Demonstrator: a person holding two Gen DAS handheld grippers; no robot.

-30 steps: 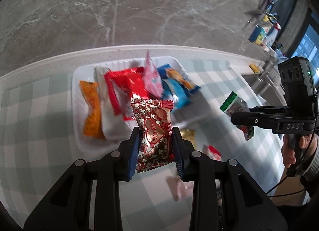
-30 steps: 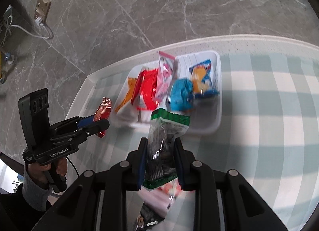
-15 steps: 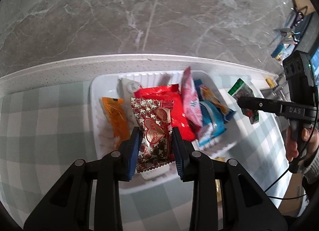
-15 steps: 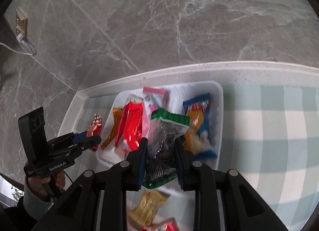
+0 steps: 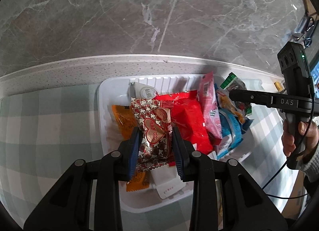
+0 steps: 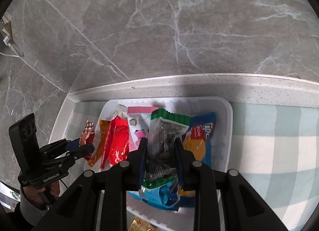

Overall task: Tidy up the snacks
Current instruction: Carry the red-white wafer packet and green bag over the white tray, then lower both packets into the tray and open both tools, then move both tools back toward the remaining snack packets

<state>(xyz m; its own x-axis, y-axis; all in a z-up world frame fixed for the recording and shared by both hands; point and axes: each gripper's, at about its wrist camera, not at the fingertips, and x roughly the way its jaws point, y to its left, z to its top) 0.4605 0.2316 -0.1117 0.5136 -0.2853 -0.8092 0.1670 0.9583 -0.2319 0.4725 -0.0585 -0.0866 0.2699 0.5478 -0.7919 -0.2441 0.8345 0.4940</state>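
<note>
A white tray (image 5: 114, 86) holds several snack packets: an orange one (image 5: 123, 120), a red one (image 5: 189, 119), a pink one (image 5: 209, 107) and blue ones (image 5: 231, 131). My left gripper (image 5: 156, 137) is shut on a red-and-silver heart-print packet (image 5: 153, 129) and holds it above the tray's left part. My right gripper (image 6: 160, 153) is shut on a clear packet with green ends (image 6: 165, 135), above the tray (image 6: 227, 131) over the blue packets (image 6: 201, 133). The right gripper also shows in the left wrist view (image 5: 231, 93), the left one in the right wrist view (image 6: 87, 147).
The tray sits on a green-and-white checked cloth (image 5: 49, 115) near the counter's back edge (image 5: 59, 71). A grey marble wall (image 5: 139, 11) rises behind. A gold packet (image 6: 139, 226) lies on the cloth in front of the tray.
Both grippers have moved forward with their packets, from in front of the tray to above it. The tray now fills more of both views.
</note>
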